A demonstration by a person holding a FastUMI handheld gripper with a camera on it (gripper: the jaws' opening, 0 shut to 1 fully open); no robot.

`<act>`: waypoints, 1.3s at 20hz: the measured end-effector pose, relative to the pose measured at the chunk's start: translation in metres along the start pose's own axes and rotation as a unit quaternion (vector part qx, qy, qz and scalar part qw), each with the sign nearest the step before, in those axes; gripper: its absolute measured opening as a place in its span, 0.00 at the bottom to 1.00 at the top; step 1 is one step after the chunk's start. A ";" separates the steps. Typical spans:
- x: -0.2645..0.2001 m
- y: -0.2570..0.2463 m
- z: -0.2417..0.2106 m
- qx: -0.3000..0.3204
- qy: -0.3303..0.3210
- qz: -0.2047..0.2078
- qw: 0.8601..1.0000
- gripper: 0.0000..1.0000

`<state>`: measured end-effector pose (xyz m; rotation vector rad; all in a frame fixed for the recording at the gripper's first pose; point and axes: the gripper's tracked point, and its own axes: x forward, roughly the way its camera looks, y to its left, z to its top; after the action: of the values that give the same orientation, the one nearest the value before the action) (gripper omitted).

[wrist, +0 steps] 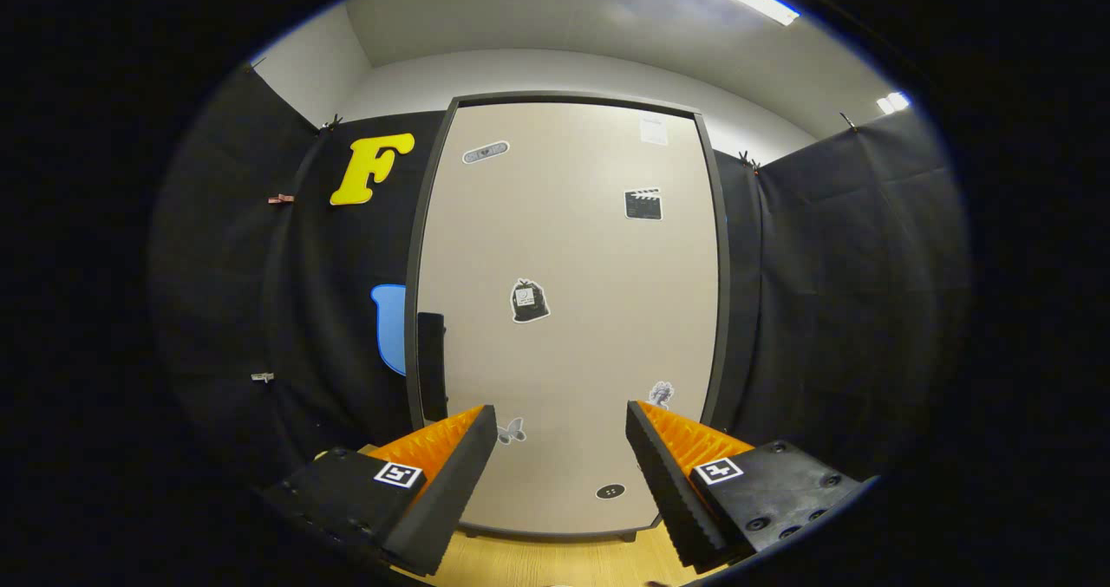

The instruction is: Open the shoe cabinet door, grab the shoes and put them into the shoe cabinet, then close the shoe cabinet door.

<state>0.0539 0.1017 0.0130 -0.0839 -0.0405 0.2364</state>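
Note:
The shoe cabinet (568, 309) stands straight ahead, a tall beige door in a dark frame, and the door is closed. Several small stickers dot its face. A dark vertical handle (431, 366) sits on the door's left edge, just above my left finger. My gripper (562, 422) is open, its two fingers spread wide with nothing between them, pointing at the lower part of the door from a short distance. I see no shoes here.
A light wooden floor (555, 561) runs under the fingers up to the cabinet's base. Black cloth walls (850, 292) close in on both sides of the cabinet. A white ceiling with light strips lies above.

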 end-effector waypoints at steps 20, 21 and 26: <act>0.125 0.118 -0.002 0.043 -0.004 0.027 0.999 0.89; 0.127 0.119 -0.003 0.044 -0.004 0.026 0.999 0.89; 0.134 0.134 -0.003 0.025 -0.006 0.024 0.999 0.51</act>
<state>0.1534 0.2625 0.0022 -0.0335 -0.0439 0.2860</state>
